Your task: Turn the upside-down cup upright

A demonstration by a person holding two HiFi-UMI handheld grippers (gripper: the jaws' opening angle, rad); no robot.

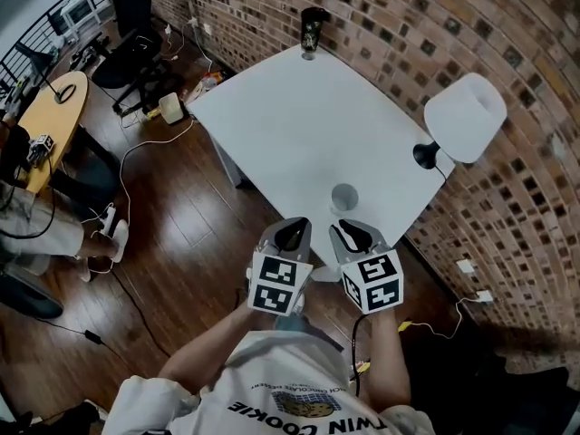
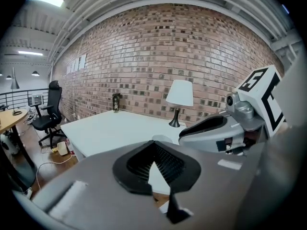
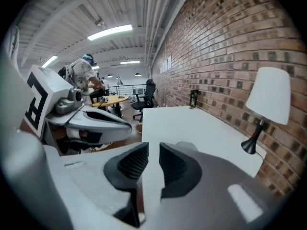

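The small pale cup (image 1: 343,197) sits near the tabletop's (image 1: 299,125) close edge, just ahead of the left hand-held gripper (image 1: 292,232), pinched shut on nothing, and the right hand-held gripper (image 1: 351,236), barely parted and empty; it looks light, stiff and slick, best pinched across its side wall.

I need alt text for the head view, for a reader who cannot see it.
Seen from above, a person holds the left claw and right claw, both empty, near a small cup on a white table beside a brick wall.
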